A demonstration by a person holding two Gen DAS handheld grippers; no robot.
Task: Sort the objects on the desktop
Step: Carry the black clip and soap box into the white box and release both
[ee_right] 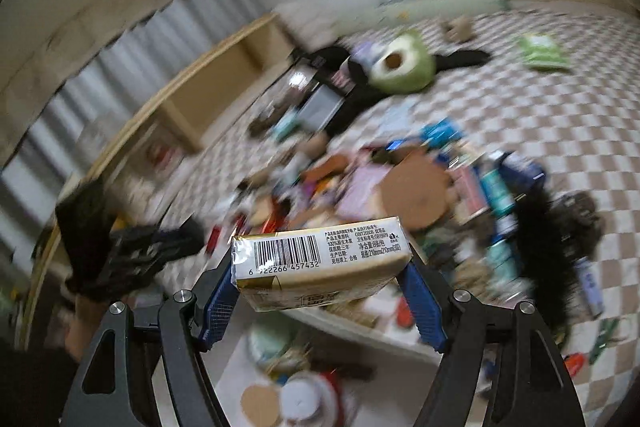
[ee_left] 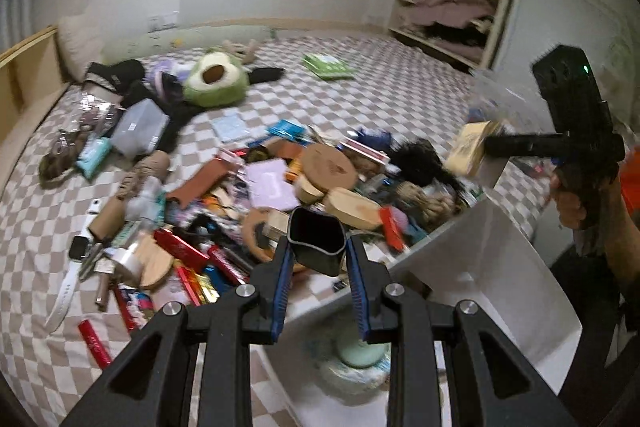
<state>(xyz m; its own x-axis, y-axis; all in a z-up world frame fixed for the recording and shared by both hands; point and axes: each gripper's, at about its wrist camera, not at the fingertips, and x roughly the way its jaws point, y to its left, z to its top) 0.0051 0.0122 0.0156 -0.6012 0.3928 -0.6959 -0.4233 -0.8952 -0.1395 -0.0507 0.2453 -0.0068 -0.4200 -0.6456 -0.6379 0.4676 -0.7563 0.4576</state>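
My left gripper is shut on a black cup-shaped holder and holds it above the near edge of the clutter pile on the checkered bed. My right gripper is shut on a gold and white tissue pack with a barcode, held in the air over the white bin. The same pack and the right gripper show at the right of the left wrist view. The left gripper shows blurred at the left of the right wrist view.
A white bin stands below the bed's edge with several items inside, including a pale green round thing. A green avocado plush, a grey box and a green book lie farther back. A wooden shelf stands at the left.
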